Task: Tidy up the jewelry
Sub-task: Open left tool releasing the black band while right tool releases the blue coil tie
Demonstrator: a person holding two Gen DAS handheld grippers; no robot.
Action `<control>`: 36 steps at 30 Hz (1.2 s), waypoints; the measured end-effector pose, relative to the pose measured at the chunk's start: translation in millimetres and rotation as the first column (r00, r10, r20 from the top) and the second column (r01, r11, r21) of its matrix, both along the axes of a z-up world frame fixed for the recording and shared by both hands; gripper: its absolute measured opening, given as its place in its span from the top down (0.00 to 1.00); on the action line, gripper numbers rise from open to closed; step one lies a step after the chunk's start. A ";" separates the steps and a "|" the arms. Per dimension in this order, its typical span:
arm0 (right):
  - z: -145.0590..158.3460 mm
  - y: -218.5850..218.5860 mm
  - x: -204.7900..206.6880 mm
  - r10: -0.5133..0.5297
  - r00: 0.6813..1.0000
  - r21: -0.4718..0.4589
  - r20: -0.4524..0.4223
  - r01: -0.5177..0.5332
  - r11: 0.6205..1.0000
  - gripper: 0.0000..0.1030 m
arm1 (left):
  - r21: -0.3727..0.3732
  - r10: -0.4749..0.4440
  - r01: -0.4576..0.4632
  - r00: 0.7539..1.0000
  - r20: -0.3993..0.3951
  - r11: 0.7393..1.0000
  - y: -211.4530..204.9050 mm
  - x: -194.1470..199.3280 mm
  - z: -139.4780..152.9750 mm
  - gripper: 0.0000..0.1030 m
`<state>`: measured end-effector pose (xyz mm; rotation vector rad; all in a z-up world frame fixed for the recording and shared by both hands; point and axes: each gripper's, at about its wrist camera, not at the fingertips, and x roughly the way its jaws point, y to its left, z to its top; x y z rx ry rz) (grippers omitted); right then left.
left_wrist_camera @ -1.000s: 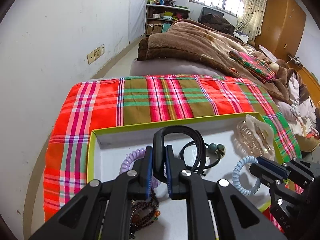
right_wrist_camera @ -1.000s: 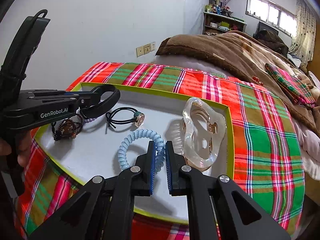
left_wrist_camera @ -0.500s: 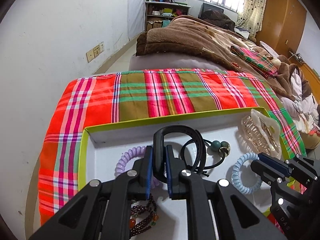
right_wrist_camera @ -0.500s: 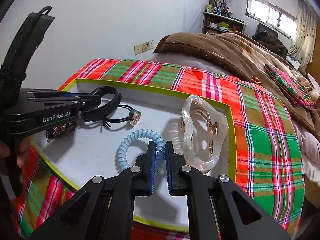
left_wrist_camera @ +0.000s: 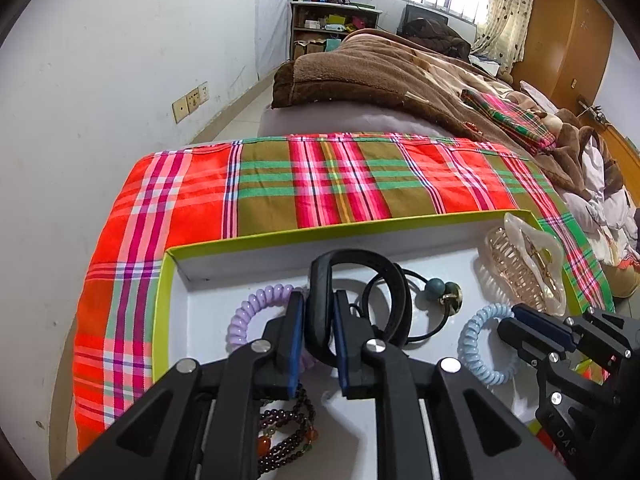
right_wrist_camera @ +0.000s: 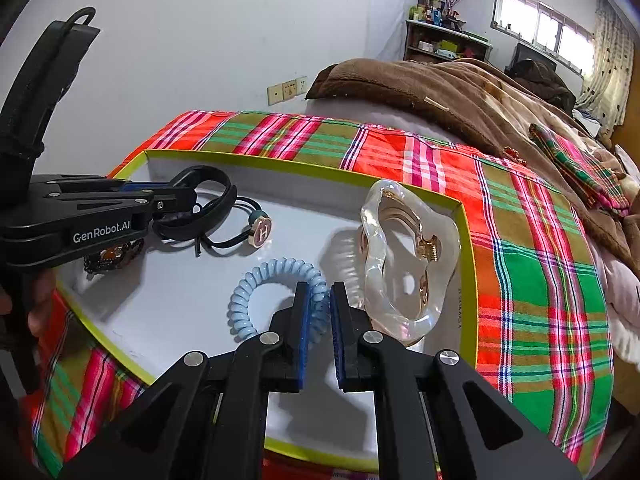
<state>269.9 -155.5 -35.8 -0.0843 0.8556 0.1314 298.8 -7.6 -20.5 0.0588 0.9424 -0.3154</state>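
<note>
Bedroom setup, plaid cloth [left_wrist_camera: 320,184] over the bed end with the white tray [left_wrist_camera: 200,280] on it. My left claw [left_wrist_camera: 316,344] is easing open around the black band [left_wrist_camera: 362,260], which sits between the jaws inside the tray, beside the purple coil tie [left_wrist_camera: 256,300]. Right claw [right_wrist_camera: 318,324] is clamped on the blue coil tie [right_wrist_camera: 276,272], next to the clear hair clip [right_wrist_camera: 404,264]. Worry: the band could snag the black elastic [right_wrist_camera: 236,236] tangled against it, and the springy blue coil might pop free.
</note>
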 end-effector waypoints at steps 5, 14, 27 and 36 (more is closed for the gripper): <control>-0.8 0.6 -0.3 -0.001 1.000 0.000 0.001 0.001 1.000 0.90 | 0.004 -0.001 0.001 1.000 -0.003 1.000 -0.6 -1.0 -1.9 0.76; -0.5 -0.6 0.1 -0.007 1.000 0.018 0.001 0.007 1.000 0.89 | 0.003 0.008 -0.008 1.000 -0.003 1.000 1.7 -3.1 -1.7 0.62; 3.4 -3.0 -3.4 -0.016 1.000 0.036 0.015 0.016 0.999 0.83 | 0.006 -0.004 0.004 1.000 0.005 1.000 0.4 -10.7 5.2 0.53; 15.9 -6.4 -17.3 -0.019 0.999 0.061 0.048 0.016 0.998 0.71 | -0.003 0.000 0.000 0.999 0.033 1.000 2.2 -28.4 18.3 0.50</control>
